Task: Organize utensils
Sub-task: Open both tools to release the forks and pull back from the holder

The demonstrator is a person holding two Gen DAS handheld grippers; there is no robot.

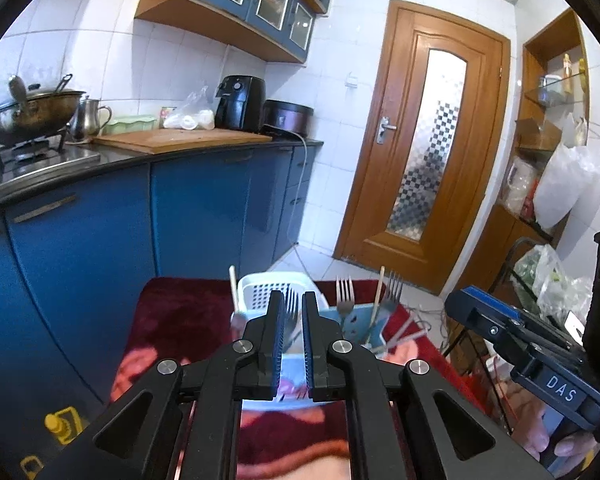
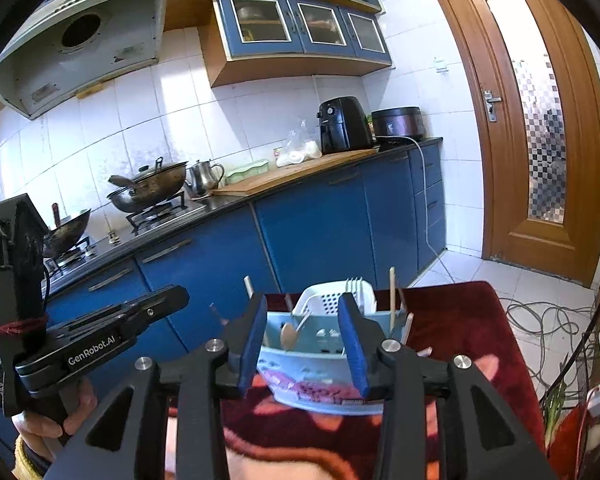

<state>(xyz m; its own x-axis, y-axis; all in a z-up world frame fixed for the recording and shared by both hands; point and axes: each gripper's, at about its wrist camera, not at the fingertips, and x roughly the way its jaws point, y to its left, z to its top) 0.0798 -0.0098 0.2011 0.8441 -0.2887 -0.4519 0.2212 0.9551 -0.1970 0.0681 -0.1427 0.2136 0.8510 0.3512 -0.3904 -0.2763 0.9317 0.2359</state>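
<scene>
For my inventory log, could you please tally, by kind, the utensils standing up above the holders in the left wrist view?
Silver metal forks, tines up: 3
Pale wooden sticks: 2
Total: 5

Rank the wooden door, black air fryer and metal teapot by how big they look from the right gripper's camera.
Largest to smallest:
1. Wooden door
2. Black air fryer
3. Metal teapot
The gaps are wide, so differing distance from the camera hardly matters.

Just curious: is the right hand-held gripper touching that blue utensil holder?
Apart. The right wrist view shows the right hand-held gripper open in front of the holder, its fingers gripping nothing.
</scene>
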